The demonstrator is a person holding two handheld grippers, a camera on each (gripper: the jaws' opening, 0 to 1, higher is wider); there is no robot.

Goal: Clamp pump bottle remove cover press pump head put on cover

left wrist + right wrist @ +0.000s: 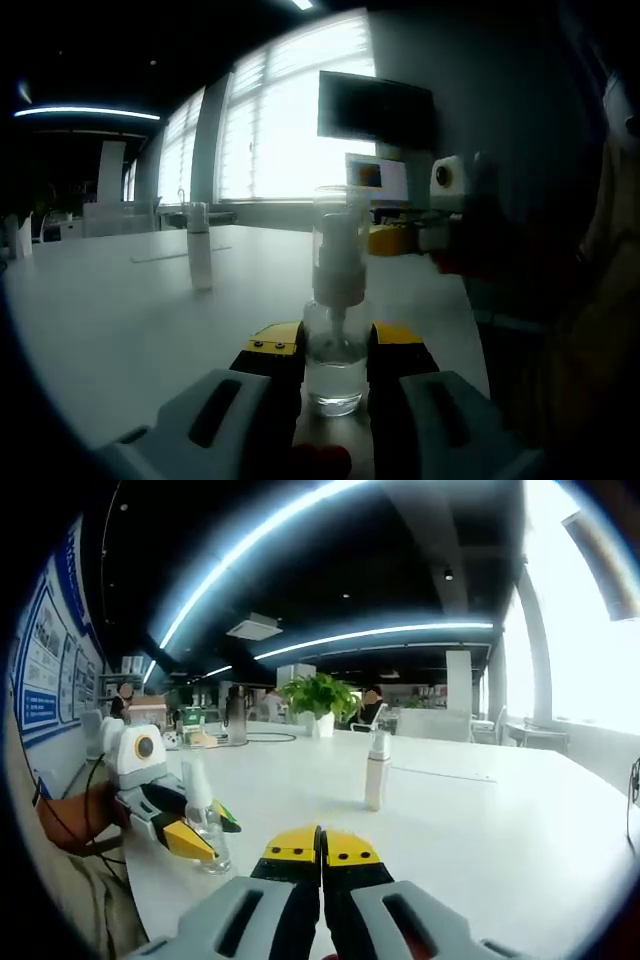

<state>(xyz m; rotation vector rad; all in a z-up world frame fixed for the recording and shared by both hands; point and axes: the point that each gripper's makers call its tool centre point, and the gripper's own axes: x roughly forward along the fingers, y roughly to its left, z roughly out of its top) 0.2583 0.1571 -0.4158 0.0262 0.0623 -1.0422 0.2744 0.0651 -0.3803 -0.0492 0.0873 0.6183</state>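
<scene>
One pump bottle between left gripper fingers; right gripper fingers together, empty.

The left gripper covers the pump bottle's lower sides, lower centre of the left gripper view. At centre right, the other gripper sits dark against the window, its fingers unreadable. In the right gripper view, the slim bottle's label is too small to read.
</scene>
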